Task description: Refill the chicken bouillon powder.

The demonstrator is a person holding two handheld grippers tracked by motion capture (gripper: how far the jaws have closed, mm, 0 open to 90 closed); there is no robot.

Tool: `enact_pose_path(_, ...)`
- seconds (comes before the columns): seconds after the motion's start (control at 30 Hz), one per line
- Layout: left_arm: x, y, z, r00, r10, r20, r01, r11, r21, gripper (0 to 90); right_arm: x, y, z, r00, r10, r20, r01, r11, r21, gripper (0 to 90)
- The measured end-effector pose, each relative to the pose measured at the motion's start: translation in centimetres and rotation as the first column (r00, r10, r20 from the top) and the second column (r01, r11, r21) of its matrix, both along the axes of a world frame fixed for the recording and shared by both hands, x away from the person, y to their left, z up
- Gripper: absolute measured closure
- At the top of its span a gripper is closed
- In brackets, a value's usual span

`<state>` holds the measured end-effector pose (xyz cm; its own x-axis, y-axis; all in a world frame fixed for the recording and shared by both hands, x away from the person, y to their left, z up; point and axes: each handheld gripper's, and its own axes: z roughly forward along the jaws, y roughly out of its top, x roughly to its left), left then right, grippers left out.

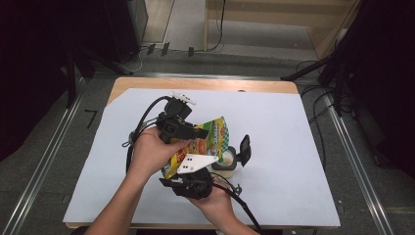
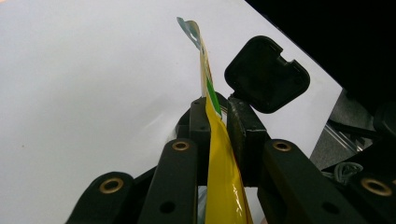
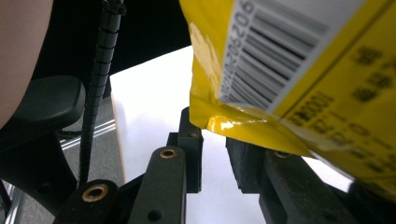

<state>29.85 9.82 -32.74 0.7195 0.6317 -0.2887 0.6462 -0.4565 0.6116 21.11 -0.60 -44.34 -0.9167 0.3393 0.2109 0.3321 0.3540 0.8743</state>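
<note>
packet (image 1: 205,139) mid-frame, above counter (image 1: 293,147) | left gripper (image 2: 218,114) fingers clamped on packet's top edge | right gripper (image 3: 215,140) fingers apart, packet corner between | open box (image 1: 230,159) just right | white sheet right side free

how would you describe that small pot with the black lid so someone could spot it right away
Start at the white sheet covering the table, then look just right of the yellow snack bag held up near its middle. There sits a small container with a pale inside, its black square lid flipped open and standing upright, the one dark thing resting on the sheet itself.
</note>
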Motion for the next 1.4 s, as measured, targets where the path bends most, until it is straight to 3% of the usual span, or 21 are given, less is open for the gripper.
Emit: enact_pose_path(1.4,0.07,0.11,0.11,0.9998,0.015,-0.015,-0.016,0.9997,-0.017,80.6,-0.16,-0.24,0.26,0.9999,-0.004,0.01,0.004,0.9998,0.019,80.1)
